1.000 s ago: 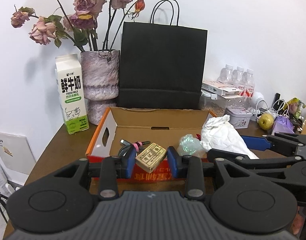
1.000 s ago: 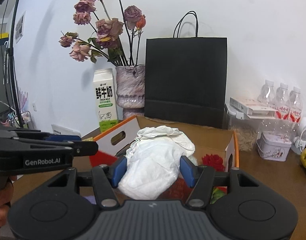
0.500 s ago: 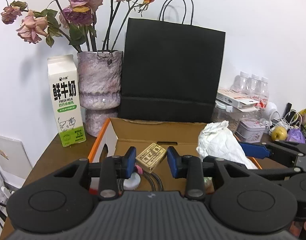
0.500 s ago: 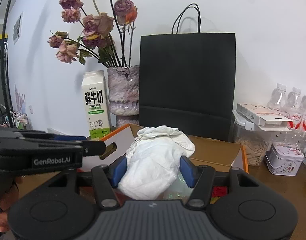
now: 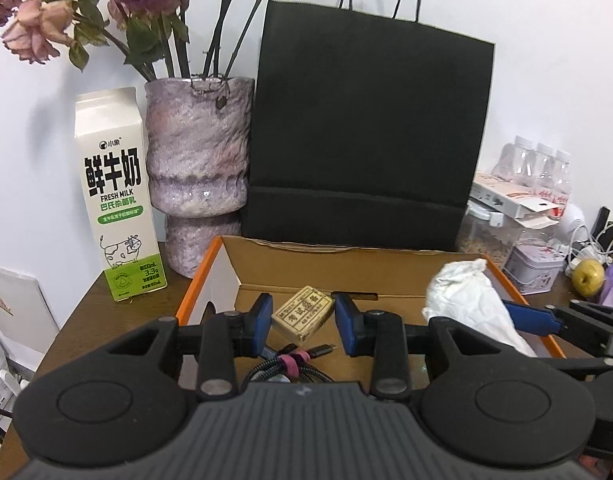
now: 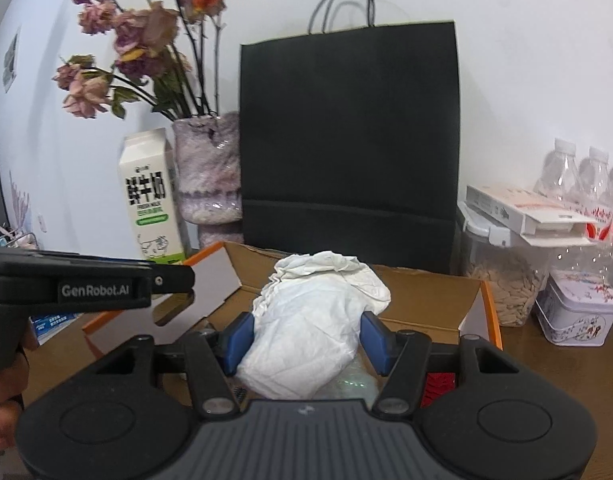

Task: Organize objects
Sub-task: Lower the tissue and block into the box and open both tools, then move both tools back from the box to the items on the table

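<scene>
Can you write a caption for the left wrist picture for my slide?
Left gripper holds a small tan box over an open cardboard box, beside a milk carton and vase.

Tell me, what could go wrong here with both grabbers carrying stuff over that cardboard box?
The left gripper pinches the small tan block at its corners only, so the block could twist free. The crumpled white bundle in the right gripper is soft and bulges past the pads, so it might slip. The two grippers are close together over the cardboard box and could bump.

Black grippers (image 5: 302, 326), blue-padded jaws
</scene>
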